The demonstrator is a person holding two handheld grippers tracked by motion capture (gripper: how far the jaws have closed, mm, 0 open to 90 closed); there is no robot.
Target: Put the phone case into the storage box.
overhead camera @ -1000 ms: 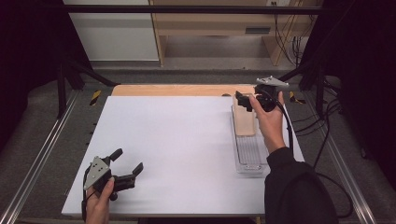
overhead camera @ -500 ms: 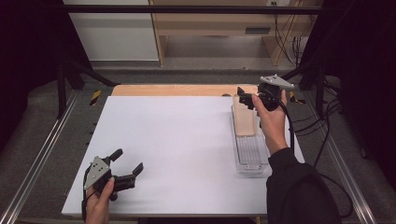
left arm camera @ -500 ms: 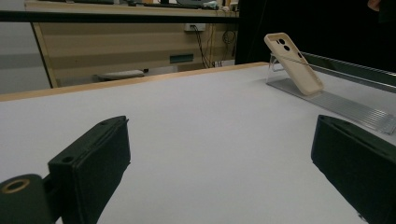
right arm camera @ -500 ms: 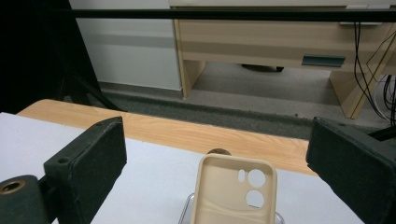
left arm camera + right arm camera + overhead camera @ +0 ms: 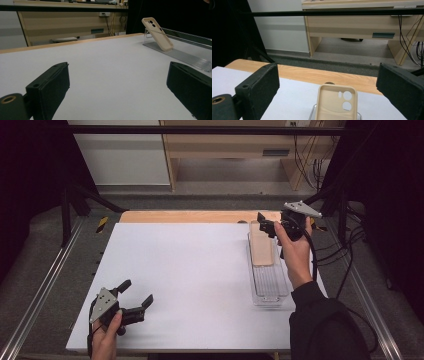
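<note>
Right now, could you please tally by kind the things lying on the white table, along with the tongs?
Phone case: 1
Clear tray: 1
Tongs: 2, the left tongs and the right tongs, both open
Total: 4

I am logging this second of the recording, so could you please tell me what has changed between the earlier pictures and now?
The right gripper has drifted slightly up and back at the far end of the clear tray, jaws open, above the beige phone case. Nothing was taken hold of or let go. The left gripper, the case and the tray stayed put.
</note>
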